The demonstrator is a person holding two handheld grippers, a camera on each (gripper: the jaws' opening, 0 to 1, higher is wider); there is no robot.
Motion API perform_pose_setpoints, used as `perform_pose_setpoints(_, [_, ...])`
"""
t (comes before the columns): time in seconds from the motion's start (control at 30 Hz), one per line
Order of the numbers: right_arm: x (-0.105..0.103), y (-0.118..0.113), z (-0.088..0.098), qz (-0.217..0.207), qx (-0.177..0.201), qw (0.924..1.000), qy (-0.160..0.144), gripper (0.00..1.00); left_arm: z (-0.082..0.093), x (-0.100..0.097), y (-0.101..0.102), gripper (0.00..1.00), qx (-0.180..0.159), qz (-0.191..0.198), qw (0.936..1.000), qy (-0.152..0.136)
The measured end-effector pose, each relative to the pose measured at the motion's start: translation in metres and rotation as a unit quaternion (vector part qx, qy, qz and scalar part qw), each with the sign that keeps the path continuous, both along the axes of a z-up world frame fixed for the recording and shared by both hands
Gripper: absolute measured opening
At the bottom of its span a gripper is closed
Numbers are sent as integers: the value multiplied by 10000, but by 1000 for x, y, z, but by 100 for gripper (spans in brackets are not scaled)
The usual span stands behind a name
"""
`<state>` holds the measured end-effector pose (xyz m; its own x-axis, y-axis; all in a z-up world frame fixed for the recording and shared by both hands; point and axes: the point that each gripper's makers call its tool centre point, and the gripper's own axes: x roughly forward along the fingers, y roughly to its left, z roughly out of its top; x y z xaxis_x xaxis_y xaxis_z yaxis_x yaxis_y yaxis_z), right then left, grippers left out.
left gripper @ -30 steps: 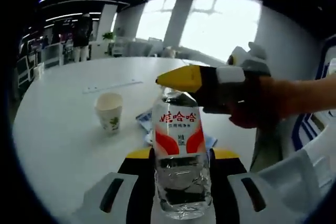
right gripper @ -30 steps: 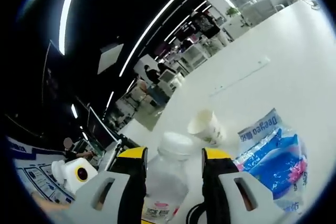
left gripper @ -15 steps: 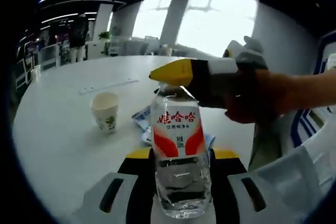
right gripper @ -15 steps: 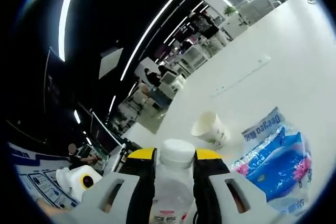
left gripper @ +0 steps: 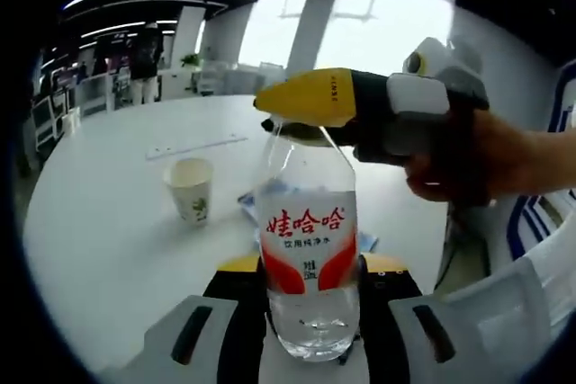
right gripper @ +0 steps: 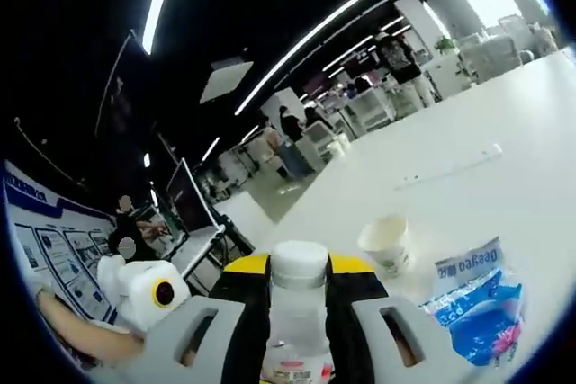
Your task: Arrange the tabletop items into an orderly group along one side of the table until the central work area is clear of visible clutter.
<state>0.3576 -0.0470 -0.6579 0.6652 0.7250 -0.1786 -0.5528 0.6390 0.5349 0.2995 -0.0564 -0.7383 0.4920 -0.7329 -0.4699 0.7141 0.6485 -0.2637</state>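
The white desk (left gripper: 108, 222) holds a paper cup (left gripper: 192, 190) and a blue bag (right gripper: 477, 308) reading "Deegeo". The water bottle (left gripper: 309, 263) stands upright, cap up, red Chinese writing on its label. The left hand-held gripper (left gripper: 310, 267) squeezes its body. The right hand-held gripper (right gripper: 300, 263) pinches its white cap (right gripper: 299, 261).

Both tongs on one water bottle, right up close.

The left tongs (left gripper: 310, 269) squeeze the lower body of the clear water bottle (left gripper: 309, 249), red-and-white label facing us, standing upright. Up top, the right tongs (left gripper: 301, 114) reach in from the right, yellow tip pinching the bottle's neck, a hand (left gripper: 454, 164) behind them. A paper cup (left gripper: 191, 189) stands well apart on the white tabletop (left gripper: 99, 222); a blue packet (left gripper: 252, 204) peeks from behind the bottle.
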Motion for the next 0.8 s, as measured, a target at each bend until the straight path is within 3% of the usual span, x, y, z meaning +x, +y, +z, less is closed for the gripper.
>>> perform_pose_setpoints(0.23, [1, 14, 14, 93, -408, 9975, -572, 18, 6, 15, 5, 36, 39, 393, 9992, -99])
perform_pose_setpoints(0.3, [2, 15, 17, 88, -447, 9969, -644, 18, 9, 21, 8, 37, -104, 597, 9981, -53])
perform_pose_setpoints(0.43, [3, 17, 18, 116, -457, 9962, -736, 18, 17, 29, 10, 49, -244, 759, 9967, -116])
perform_pose_setpoints(0.6, [2, 23, 21, 184, -542, 9942, -909, 18, 15, 34, 9, 55, 3, 751, 9969, -242])
perform_pose_setpoints(0.8, [1, 23, 18, 222, -623, 9936, -919, 18, 10, 37, 14, 40, 253, 841, 9956, -327])
